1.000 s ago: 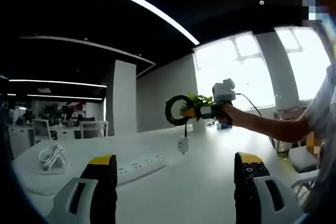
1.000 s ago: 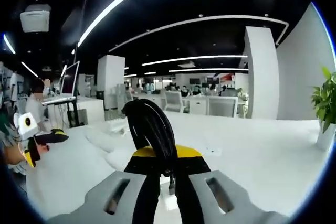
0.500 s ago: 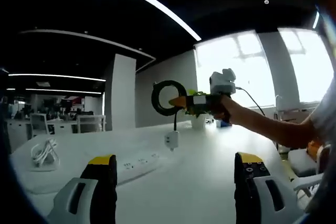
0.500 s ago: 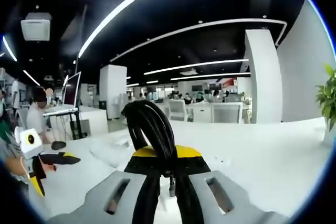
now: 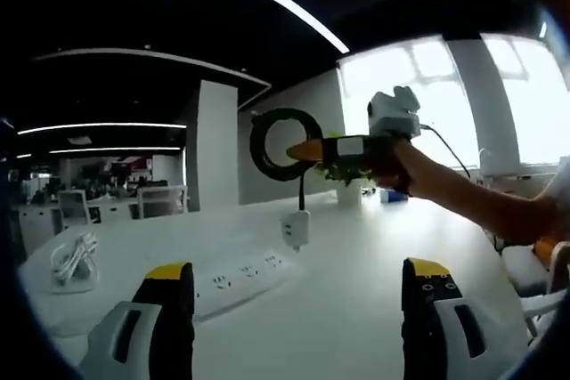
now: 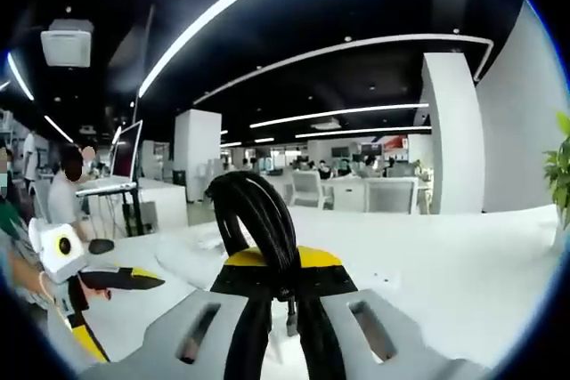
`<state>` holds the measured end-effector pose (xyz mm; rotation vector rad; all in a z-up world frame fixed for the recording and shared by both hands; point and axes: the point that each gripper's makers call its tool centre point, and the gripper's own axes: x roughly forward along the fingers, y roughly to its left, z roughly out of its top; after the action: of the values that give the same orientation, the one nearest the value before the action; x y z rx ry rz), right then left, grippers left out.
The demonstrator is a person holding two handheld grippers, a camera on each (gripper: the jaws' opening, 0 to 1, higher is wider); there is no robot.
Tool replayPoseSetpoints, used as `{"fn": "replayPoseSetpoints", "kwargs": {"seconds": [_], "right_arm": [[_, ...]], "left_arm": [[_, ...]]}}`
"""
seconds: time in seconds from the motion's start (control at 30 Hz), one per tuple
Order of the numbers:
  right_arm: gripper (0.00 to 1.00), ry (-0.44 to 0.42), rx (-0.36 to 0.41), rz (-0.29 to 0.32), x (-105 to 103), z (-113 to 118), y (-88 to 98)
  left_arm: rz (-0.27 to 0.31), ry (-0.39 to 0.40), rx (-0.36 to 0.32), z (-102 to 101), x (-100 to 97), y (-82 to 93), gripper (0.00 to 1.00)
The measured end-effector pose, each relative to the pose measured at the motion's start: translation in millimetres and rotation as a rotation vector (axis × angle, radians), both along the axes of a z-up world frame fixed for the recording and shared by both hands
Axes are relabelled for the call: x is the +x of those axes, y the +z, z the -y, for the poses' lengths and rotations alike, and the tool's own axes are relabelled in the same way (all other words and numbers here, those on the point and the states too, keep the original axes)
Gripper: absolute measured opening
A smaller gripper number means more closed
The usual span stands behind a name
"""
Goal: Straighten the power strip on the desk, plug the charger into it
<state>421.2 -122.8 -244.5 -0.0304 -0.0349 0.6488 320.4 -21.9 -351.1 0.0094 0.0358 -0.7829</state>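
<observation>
The power strip (image 5: 239,276) lies on the white worktop (image 5: 356,309), just beyond the left tool (image 5: 294,287), whose jaws stand wide apart. The right tool (image 5: 298,150), held above it, is clamped on a coiled black cable (image 6: 256,213), with the white charger (image 5: 296,229) dangling over the strip.
</observation>
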Motion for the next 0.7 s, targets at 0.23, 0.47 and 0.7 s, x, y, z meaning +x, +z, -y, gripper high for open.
{"fn": "replayPoseSetpoints", "kwargs": {"seconds": [0.23,0.47,0.7], "right_arm": [[0.07,0.000,0.005,0.004,0.7,-1.5,3.2],[0.07,-0.003,0.022,0.005,2.6,-5.7,4.0],[0.07,-0.005,0.038,0.004,5.5,-11.7,6.4]], "left_arm": [[0.000,0.039,0.007,1.0,20.5,1.3,0.99],[0.003,0.071,0.010,1.5,38.3,2.6,0.99],[0.005,0.099,0.017,7.8,54.6,1.2,0.99]]}}
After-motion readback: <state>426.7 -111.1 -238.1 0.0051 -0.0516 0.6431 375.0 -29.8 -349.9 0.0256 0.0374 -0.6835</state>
